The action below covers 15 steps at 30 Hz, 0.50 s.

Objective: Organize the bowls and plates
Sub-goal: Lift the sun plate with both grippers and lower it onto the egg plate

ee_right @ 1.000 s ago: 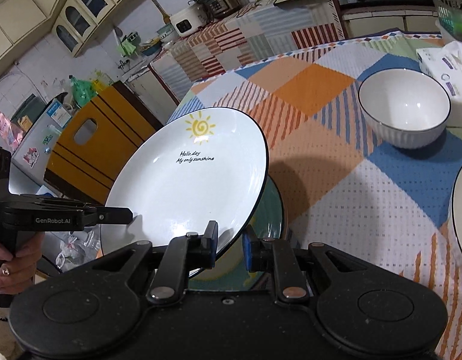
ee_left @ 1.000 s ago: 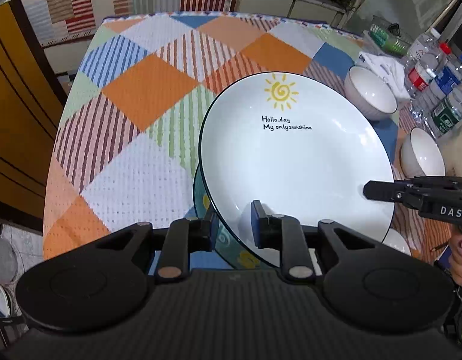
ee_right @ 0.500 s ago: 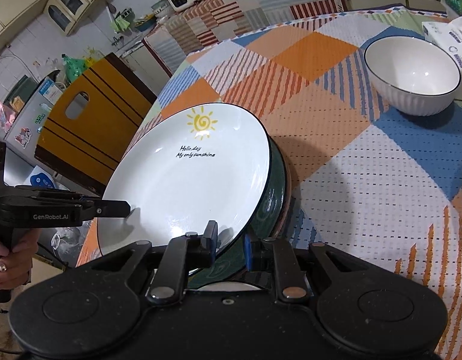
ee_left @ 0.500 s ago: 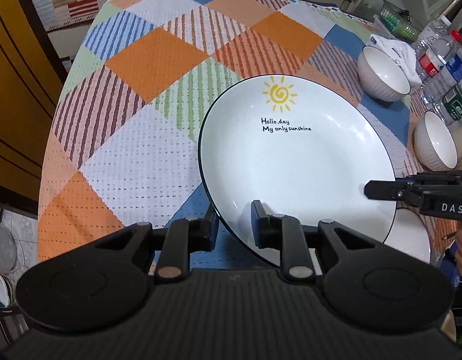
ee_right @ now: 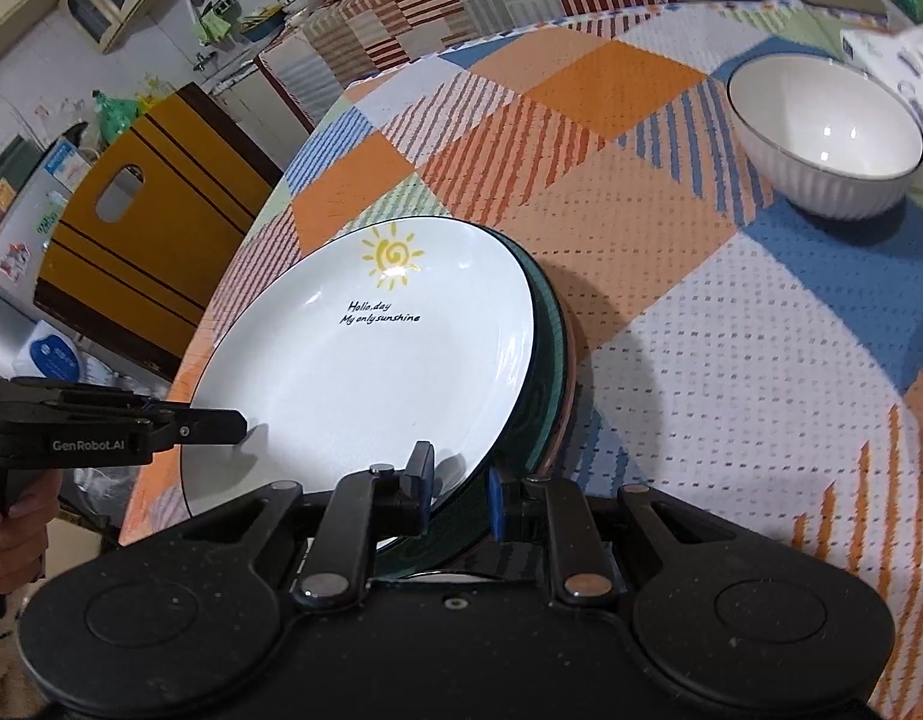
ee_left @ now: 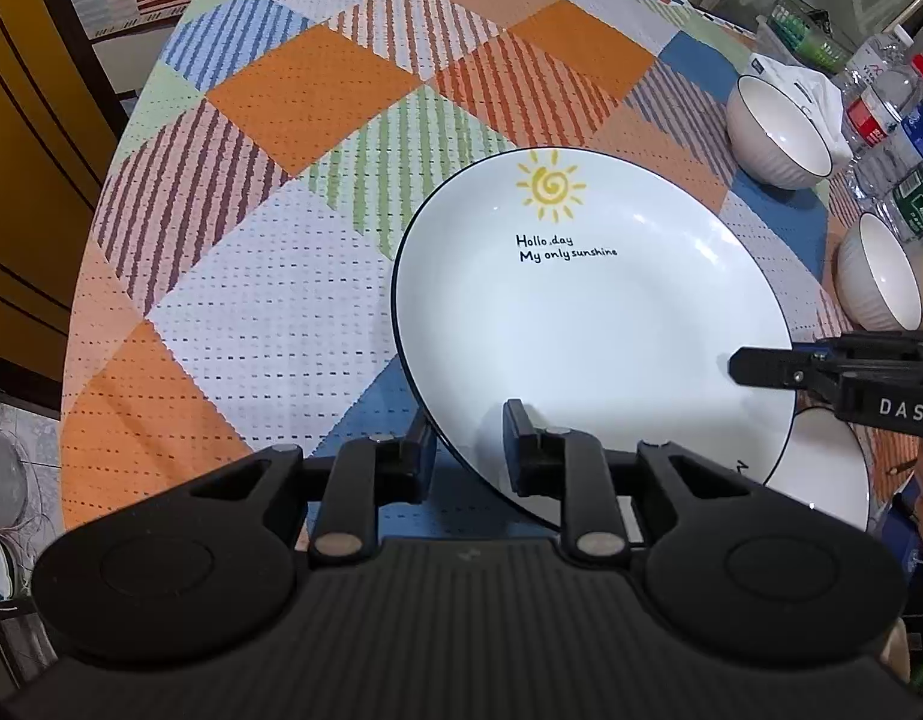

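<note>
Right wrist: green plate (ee_right: 548,360) mostly hidden

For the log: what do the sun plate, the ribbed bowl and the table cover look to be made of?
Sun plate: likely glazed ceramic; glossy white with sharp light glints, a thin dark rim line and a printed sun and text.
Ribbed bowl: probably the same glazed ware; shiny inside, fluted outer wall.
Table cover: woven cloth, matte, with a dotted weave texture.

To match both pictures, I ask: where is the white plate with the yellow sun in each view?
Left wrist view: sun plate, centre right, above the tool.
Right wrist view: sun plate, centre left, on a green plate.
Shared landmark: the ribbed white bowl, upper right.
</note>
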Motion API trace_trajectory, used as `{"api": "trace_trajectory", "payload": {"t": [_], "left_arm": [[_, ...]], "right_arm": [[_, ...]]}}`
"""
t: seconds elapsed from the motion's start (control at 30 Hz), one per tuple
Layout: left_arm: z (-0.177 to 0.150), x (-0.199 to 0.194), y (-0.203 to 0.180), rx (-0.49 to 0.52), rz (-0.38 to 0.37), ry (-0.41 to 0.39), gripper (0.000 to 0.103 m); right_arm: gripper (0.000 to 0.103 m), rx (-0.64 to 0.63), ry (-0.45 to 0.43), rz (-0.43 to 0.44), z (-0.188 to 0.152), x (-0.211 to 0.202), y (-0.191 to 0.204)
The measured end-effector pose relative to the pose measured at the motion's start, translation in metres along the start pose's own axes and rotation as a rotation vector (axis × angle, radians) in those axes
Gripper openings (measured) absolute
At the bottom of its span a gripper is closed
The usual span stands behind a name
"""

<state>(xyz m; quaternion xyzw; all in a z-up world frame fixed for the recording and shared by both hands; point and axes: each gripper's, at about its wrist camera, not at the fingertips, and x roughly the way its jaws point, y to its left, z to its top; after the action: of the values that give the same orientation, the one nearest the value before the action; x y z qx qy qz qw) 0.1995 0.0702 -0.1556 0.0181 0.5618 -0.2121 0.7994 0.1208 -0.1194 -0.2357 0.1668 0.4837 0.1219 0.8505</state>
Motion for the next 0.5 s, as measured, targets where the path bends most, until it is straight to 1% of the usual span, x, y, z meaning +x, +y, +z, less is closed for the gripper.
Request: {"api": "trace_trajectory", "payload": {"t": [0.1, 0.23, 0.37, 0.5], "left_arm": [[-0.001, 0.002, -0.001, -0.003, -0.008, 0.014, 0.023], [-0.001, 0.002, -0.003, 0.002, 0.003, 0.015, 0.023], [-0.002, 0.004, -0.002, -0.003, 0.004, 0.018, 0.023], [-0.002, 0.004, -0.005, -0.006, 0.015, 0.021, 0.024]], "right_arm": [[0.022, -0.025, 0.008, -0.049, 0.003, -0.003, 0.008], [0.024, -0.043, 0.036, -0.130, 0.009, -0.003, 0.021], [0.025, -0.078, 0.046, -0.181, 0.010, -0.001, 0.030], [0.025, -0.072, 0.053, -0.209, 0.011, -0.001, 0.033]]}}
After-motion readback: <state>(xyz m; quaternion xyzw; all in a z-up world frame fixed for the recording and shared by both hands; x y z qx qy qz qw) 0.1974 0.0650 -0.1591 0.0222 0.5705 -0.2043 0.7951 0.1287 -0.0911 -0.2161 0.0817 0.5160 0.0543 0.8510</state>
